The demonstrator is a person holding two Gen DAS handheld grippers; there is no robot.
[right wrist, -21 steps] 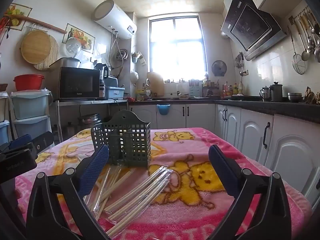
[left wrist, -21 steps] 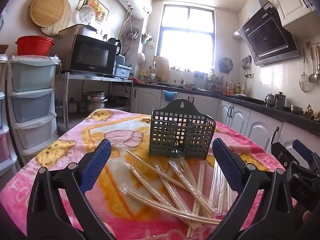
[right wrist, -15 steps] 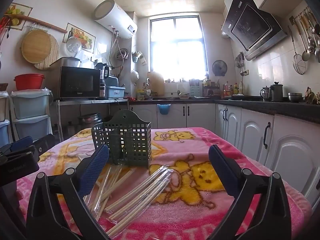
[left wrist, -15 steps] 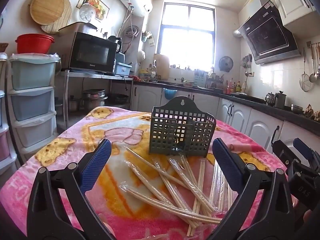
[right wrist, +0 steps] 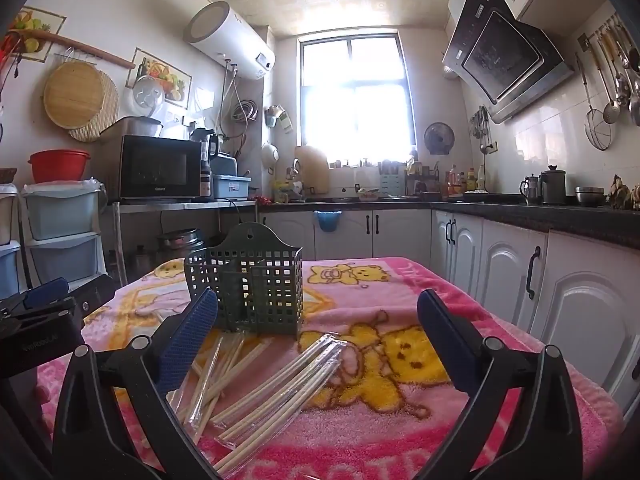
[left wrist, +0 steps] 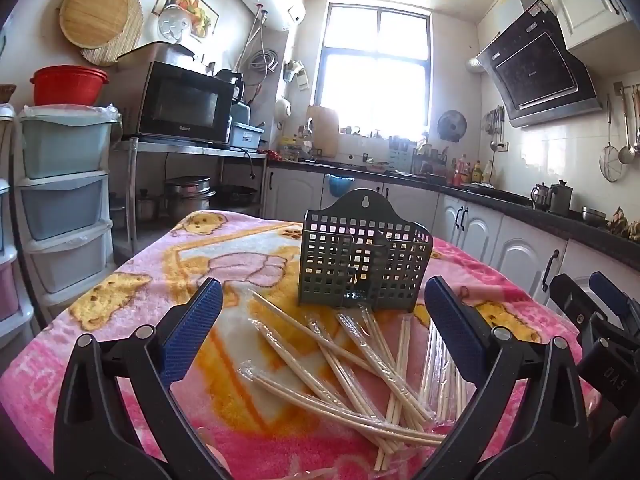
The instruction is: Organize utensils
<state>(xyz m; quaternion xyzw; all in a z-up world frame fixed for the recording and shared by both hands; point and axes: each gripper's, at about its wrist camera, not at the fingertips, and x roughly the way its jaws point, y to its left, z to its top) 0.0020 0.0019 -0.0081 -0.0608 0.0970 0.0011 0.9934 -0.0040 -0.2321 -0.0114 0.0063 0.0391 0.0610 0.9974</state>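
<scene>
A dark green perforated utensil holder [left wrist: 363,268] stands upright on the pink cartoon blanket [left wrist: 132,304]; it also shows in the right wrist view [right wrist: 245,284]. Several wrapped wooden chopsticks [left wrist: 352,364] lie scattered in front of it, also seen in the right wrist view [right wrist: 276,380]. My left gripper [left wrist: 320,332] is open and empty, hovering above the chopsticks. My right gripper [right wrist: 316,336] is open and empty, just above the chopsticks. The right gripper shows at the right edge of the left wrist view [left wrist: 600,320]; the left gripper shows at the left edge of the right wrist view [right wrist: 44,320].
The table stands in a kitchen. Plastic storage drawers [left wrist: 60,200] and a microwave [left wrist: 180,108] on a metal shelf are to the left. White cabinets [right wrist: 540,288] under a dark counter run along the right and back. The blanket's edges fall away at left and right.
Both grippers have shifted only slightly; the holder and chopsticks lie as before. Both stay open.
</scene>
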